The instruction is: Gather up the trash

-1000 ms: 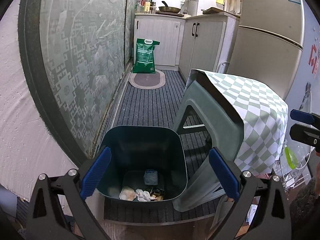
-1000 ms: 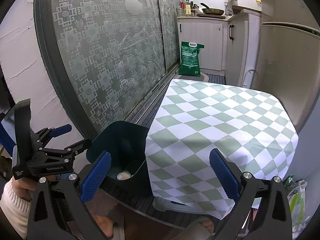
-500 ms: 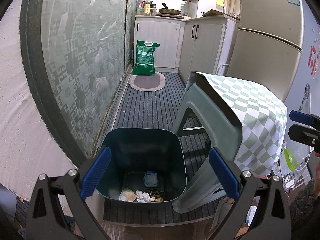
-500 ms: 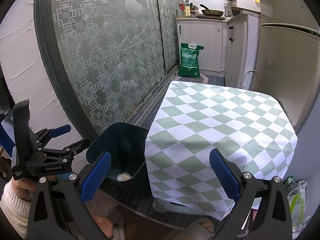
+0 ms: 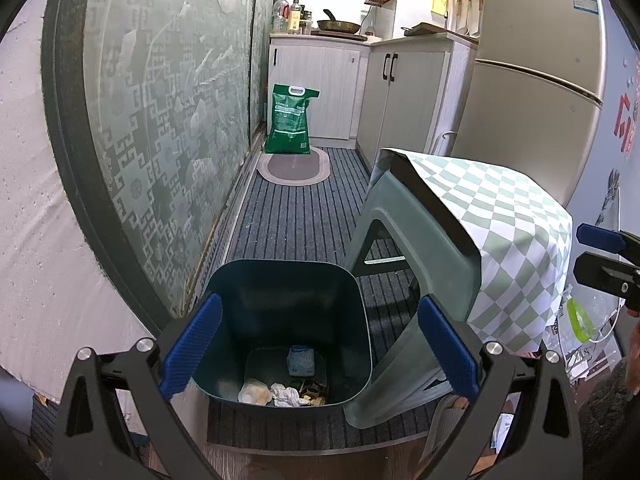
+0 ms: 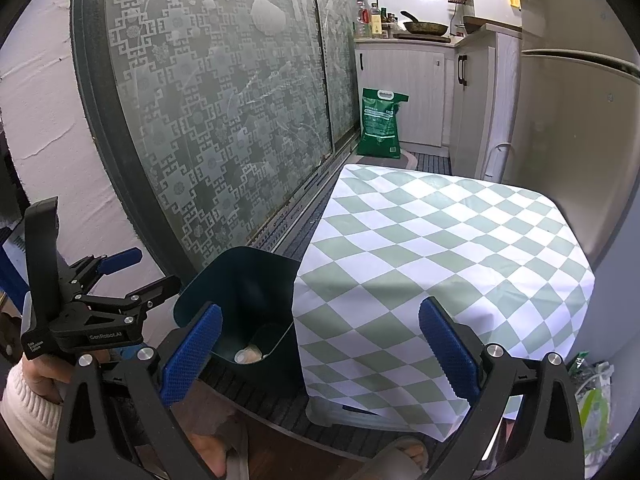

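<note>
Both grippers' jaws wide, empty; left gripper [image 5: 316,356] above bin [image 5: 288,280] w/ trash.

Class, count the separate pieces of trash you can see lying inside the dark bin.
4, on the bin floor: blue wrapper at the back, cup front left, crumpled tissue in front, brown scraps front right. More may be hidden.

I saw a green rice bag [image 5: 291,120] at upper centre, a frying pan [image 5: 338,24] above it, and a refrigerator [image 5: 532,80] upper right.
</note>
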{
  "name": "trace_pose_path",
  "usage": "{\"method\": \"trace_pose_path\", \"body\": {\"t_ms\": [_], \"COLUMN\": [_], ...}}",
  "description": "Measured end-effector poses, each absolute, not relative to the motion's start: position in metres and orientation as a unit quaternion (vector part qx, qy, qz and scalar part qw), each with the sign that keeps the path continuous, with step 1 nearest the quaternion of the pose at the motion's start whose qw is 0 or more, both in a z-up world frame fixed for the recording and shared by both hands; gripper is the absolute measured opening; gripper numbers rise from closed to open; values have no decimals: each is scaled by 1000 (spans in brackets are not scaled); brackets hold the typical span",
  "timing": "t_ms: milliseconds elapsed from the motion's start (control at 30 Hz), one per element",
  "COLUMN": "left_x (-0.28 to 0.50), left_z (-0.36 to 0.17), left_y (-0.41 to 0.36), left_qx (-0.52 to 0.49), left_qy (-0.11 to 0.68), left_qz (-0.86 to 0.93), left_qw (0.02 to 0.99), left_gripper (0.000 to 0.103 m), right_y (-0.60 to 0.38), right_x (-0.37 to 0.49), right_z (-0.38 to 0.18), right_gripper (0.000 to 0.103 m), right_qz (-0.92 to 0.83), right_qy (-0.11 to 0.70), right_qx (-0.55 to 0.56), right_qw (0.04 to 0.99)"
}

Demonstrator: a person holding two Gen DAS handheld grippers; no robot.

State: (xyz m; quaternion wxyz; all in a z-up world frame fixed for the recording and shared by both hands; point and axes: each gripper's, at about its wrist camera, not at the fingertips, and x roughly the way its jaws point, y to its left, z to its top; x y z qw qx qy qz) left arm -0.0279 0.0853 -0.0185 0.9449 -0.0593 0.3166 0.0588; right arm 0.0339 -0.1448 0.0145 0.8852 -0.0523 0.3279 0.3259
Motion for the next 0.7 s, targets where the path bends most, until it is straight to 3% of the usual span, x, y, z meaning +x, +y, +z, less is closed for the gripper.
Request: {"method": "trace_pose_path", "body": {"t_ms": [700], "left_x": [-27], "left_z": [-18], "left_y": [85], "left_qx": [-63], "left_qy": [317], "left_qz": [56], "left_qw": [945], "left_gripper": [100], "right_y": [-143], "right_x": [33], "right_z": [14], "right_gripper": [99], "right_qz": [330], "right_qy": [328], "right_qx": [-52], "right_qw": [884]}}
